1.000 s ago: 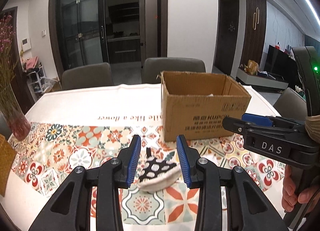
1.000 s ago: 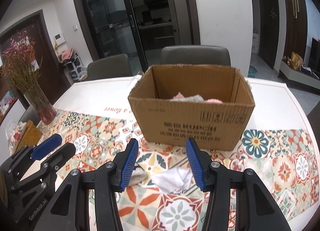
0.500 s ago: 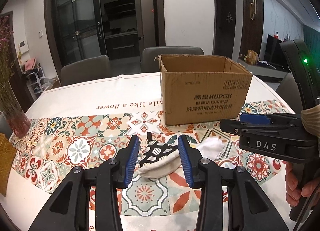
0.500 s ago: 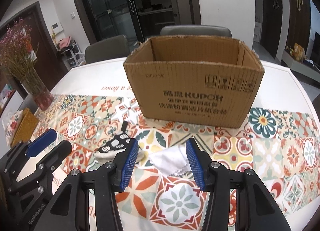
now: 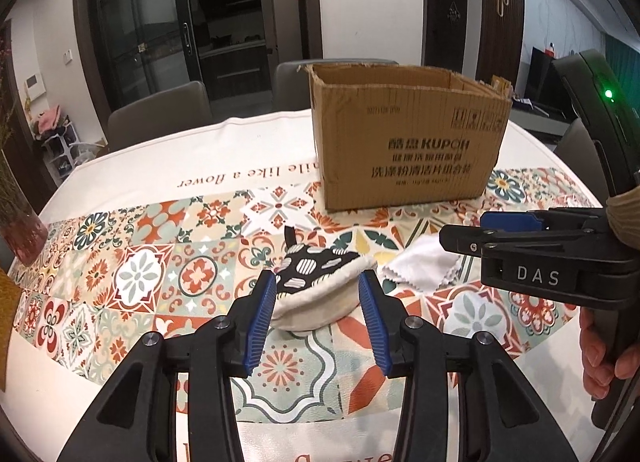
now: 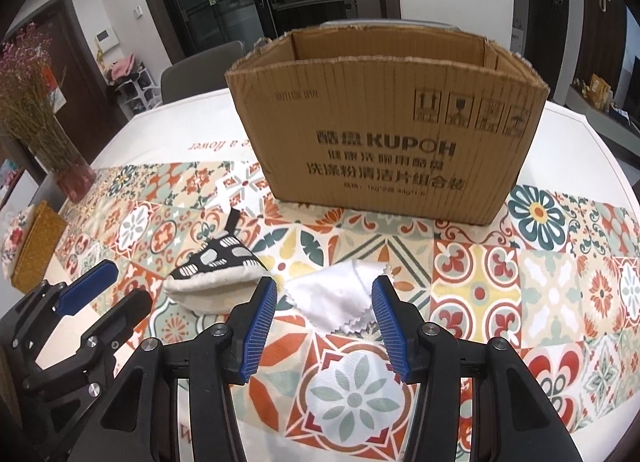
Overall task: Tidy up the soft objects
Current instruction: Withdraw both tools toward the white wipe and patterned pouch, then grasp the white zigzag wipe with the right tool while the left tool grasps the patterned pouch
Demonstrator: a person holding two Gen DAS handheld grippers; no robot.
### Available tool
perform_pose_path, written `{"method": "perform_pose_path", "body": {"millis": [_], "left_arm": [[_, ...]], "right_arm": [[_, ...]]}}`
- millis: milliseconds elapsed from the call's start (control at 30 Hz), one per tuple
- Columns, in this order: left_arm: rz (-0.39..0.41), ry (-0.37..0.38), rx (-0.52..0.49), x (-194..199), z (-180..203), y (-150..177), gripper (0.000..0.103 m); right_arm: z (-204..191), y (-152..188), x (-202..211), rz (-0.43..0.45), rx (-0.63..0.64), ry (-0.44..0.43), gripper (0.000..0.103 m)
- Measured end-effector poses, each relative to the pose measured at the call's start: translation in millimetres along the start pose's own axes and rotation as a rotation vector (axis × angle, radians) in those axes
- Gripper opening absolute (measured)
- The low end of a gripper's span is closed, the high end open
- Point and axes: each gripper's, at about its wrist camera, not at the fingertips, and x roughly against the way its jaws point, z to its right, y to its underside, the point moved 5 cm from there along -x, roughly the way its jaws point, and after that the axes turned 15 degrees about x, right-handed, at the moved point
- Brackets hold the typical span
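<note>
A folded pot holder (image 5: 316, 288), black with pale spots and a cream underside, lies on the patterned tablecloth. My left gripper (image 5: 318, 282) hovers just in front of it, its jaws opening, the pads on either side of the pot holder and not pressing on it. To its right lies a small white cloth (image 5: 424, 266) with zigzag edges. In the right wrist view that white cloth (image 6: 340, 298) sits between the blue pads of my right gripper (image 6: 324, 290), which is open. The pot holder (image 6: 216, 278) lies left of it. An open cardboard box (image 6: 384, 133) stands behind.
A vase of dried flowers (image 6: 60, 149) and a woven yellow basket (image 6: 34, 246) stand at the table's left. Grey chairs (image 5: 160, 113) line the far side. The left gripper (image 6: 72, 326) shows at the lower left of the right wrist view. A hand (image 5: 604, 358) holds the right gripper's handle.
Both grippers have sunk toward the table, so the pot holder and the white cloth now appear closer and between the pads. The left jaws have widened slightly.
</note>
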Motion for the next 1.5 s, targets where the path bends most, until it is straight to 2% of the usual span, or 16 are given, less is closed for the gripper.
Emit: {"method": "perform_pose_path", "body": {"millis": [433, 1000, 1067, 1133, 1200, 1267, 1333, 1400, 1500], "left_arm": [[-0.02, -0.044, -0.087, -34.2, 2.2, 10.6, 0.046], [-0.029, -0.082, -0.176, -69.4, 7.5, 14.5, 0.046], [-0.028, -0.081, -0.177, -71.1, 7.8, 14.2, 0.043], [-0.03, -0.079, -0.177, -72.3, 8.2, 13.7, 0.03], [-0.034, -0.079, -0.175, -73.4, 8.3, 13.4, 0.023], [-0.035, -0.079, -0.169, -74.2, 7.7, 12.8, 0.019], [-0.037, -0.076, -0.154, -73.8, 6.5, 11.9, 0.017], [-0.036, -0.077, -0.143, -73.0, 6.3, 10.7, 0.016], [-0.033, -0.073, -0.122, -70.6, 5.0, 7.8, 0.014]], "right_arm": [[8.0, 13.1, -35.1, -0.087, -0.007, 0.005, 0.051], [13.1, 11.4, -68.3, -0.115, 0.008, 0.002, 0.051], [12.5, 10.4, -70.4, -0.112, 0.013, 0.002, 0.051], [11.6, 9.0, -71.3, -0.103, 0.021, 0.005, 0.051], [11.6, 8.5, -71.0, -0.099, 0.026, 0.01, 0.051], [11.1, 8.6, -72.2, -0.103, 0.03, 0.01, 0.05], [9.4, 9.1, -74.7, -0.104, 0.027, 0.012, 0.044], [8.7, 9.9, -76.5, -0.107, 0.023, 0.002, 0.025], [8.8, 11.7, -77.8, -0.115, 0.016, -0.005, 0.018]]}}
